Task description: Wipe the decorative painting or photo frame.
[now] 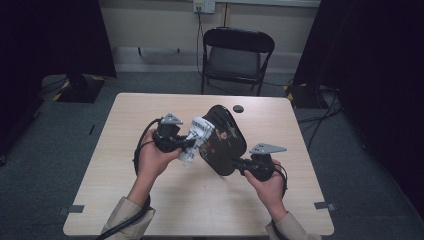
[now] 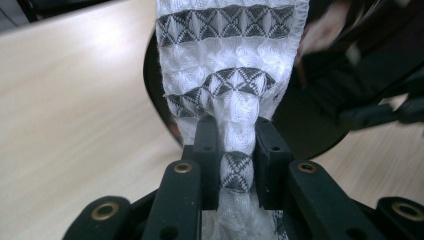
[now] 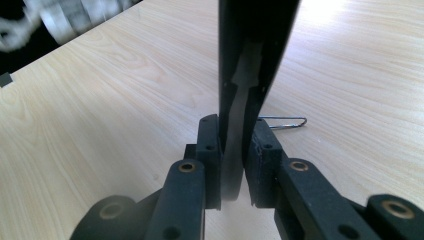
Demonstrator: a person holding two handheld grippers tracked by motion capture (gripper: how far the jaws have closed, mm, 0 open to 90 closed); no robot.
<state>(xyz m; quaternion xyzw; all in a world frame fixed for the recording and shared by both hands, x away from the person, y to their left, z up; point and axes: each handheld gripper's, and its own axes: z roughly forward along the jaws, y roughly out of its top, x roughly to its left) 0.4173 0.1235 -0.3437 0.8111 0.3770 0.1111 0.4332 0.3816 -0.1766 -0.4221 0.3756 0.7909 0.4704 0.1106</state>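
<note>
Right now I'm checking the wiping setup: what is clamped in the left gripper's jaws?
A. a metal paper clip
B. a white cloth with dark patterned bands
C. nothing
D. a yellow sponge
B: in the left gripper view, the left gripper pinches a bunched white patterned cloth between its jaws.

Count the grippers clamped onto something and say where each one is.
2. The left gripper pinches the white patterned cloth; the right gripper clamps the black pan by its edge.
</note>
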